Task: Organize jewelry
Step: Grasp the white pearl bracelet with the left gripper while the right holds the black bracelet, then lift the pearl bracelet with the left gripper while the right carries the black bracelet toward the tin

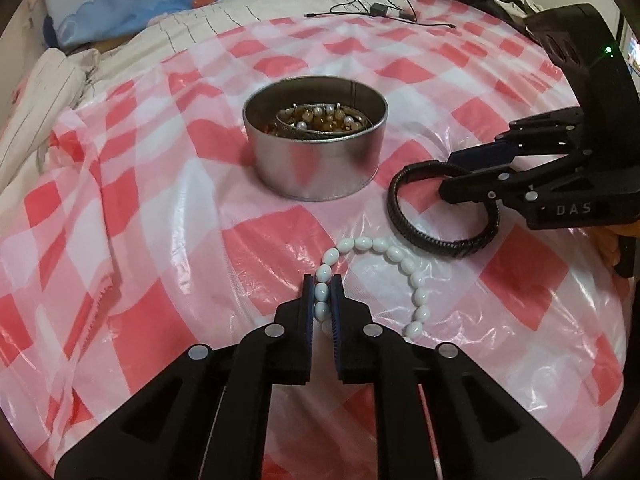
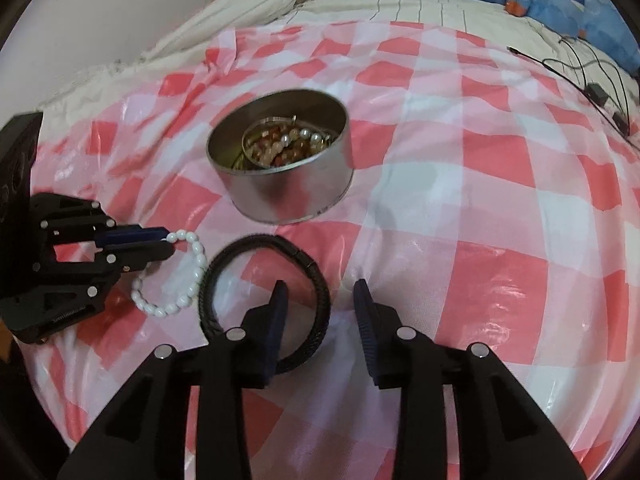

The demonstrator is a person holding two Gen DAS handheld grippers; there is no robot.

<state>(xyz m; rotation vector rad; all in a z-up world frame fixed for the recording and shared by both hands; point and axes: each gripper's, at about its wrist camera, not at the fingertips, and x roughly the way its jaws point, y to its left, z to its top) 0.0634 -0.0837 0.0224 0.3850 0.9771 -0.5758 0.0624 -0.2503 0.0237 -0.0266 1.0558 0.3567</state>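
A bed is seen covered by a red-and-white checked plastic sheet [image 1: 160, 208]. Toward the left, the left hand-held gripper [image 1: 322, 300] is pinched closed on a white bead bracelet [image 1: 400, 258], whose loop is laid on the sheet to the right of its fingers. Farther back, near the middle, a round metal tin [image 1: 316, 168] is stood upright, with beaded and pearl jewelry [image 1: 320, 120] held inside it. To the right of the beads, and touching them, a black braided bracelet [image 2: 320, 296] is laid flat on the sheet. The right hand-held gripper [image 2: 320, 300] is held partly open astride the band's right side, one finger [image 2: 276, 312] inside the loop, nothing being gripped
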